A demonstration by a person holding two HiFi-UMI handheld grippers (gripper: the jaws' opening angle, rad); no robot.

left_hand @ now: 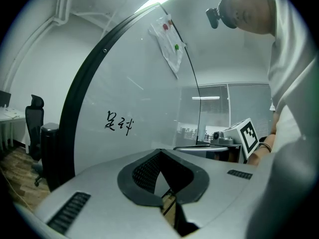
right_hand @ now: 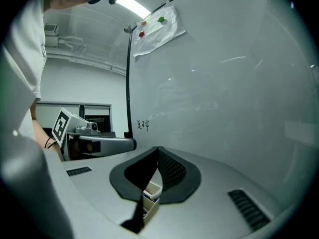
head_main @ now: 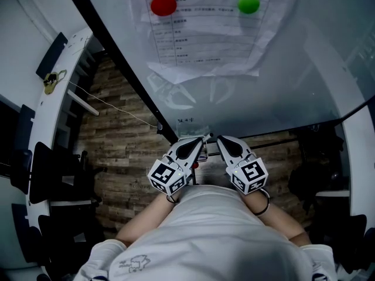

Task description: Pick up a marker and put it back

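A whiteboard (head_main: 234, 98) in a black frame (head_main: 117, 57) filled my view ahead. Paper sheets (head_main: 205, 34) were pinned to it by a red magnet (head_main: 163, 4) and a green magnet (head_main: 248, 3), with black handwriting (left_hand: 118, 123) lower down. Plank floor (head_main: 123, 139) lay under its edge. Both grippers sat side by side against the person's torso, elbows tucked, noses aimed at the board's lower edge. The left gripper (left_hand: 160, 152) had its jaws together on nothing; the right gripper (right_hand: 158, 149) was likewise pressed closed and empty. Below the right jaws I saw a small white tray (right_hand: 152, 208) holding what looked like a dark marker (right_hand: 147, 197), too small to be sure.
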